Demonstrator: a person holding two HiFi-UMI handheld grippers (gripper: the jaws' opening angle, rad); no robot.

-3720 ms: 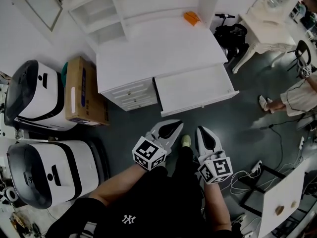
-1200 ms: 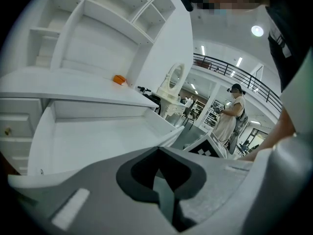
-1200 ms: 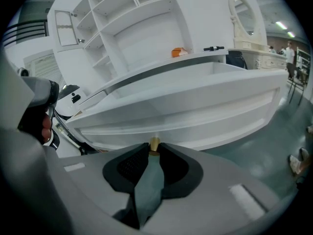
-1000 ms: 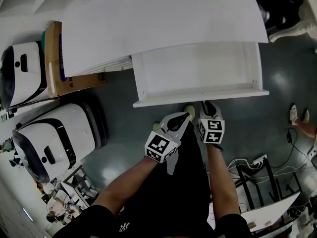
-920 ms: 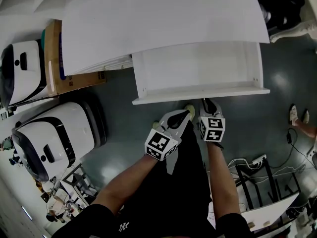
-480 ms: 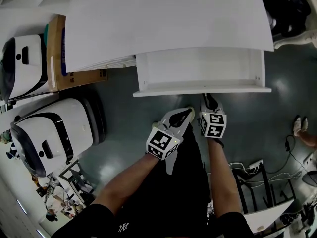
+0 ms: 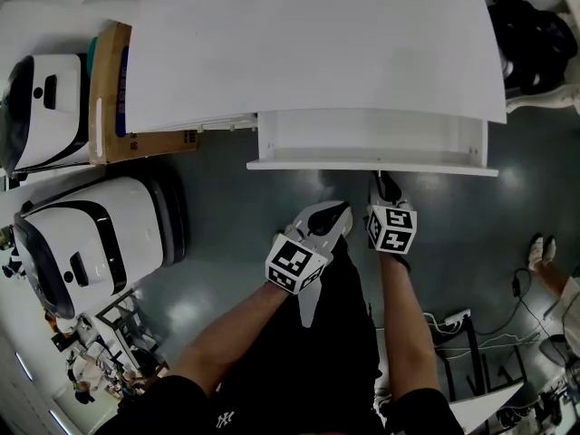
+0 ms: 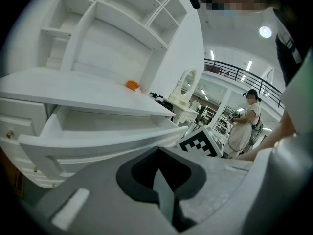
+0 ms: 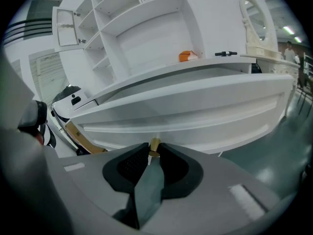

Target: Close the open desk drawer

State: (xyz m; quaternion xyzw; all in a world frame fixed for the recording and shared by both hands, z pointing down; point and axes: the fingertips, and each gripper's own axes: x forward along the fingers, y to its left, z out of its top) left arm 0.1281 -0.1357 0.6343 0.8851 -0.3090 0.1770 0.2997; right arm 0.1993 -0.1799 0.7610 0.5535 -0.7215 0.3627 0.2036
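Room: a dark glossy floor (image 7: 227,198) lies under a white desk (image 7: 308,43). A cardboard box (image 7: 109,89) and 2 white machines (image 7: 91,234) stand at the desk's left side.
Drawer: the drawer (image 7: 372,139) juts from under the right part of the desk top, only partly open. In the head view just a narrow strip of its inside shows.
Right gripper: my right gripper (image 7: 380,178) is clamped on the small brass knob (image 9: 154,145) at the middle of the drawer front.
Left gripper: my left gripper (image 7: 337,214) has its jaws together on nothing. It hangs just beside the right one, short of the drawer front.
Step in hand: I am pushing the drawer home, and I judge it well past halfway.
Doing it well: I push straight along the runners with no sideways lean, so the drawer does not jam. I ease off near the end so it does not slam, and I hold the knob until the front sits flush. I keep the left gripper out of the closing gap.
Change from earlier: 1 second ago a deep band of the drawer's inside showed, and now the front sits much nearer the desk edge. Further back, the drawer stood fully out and both grippers hung well short of it.
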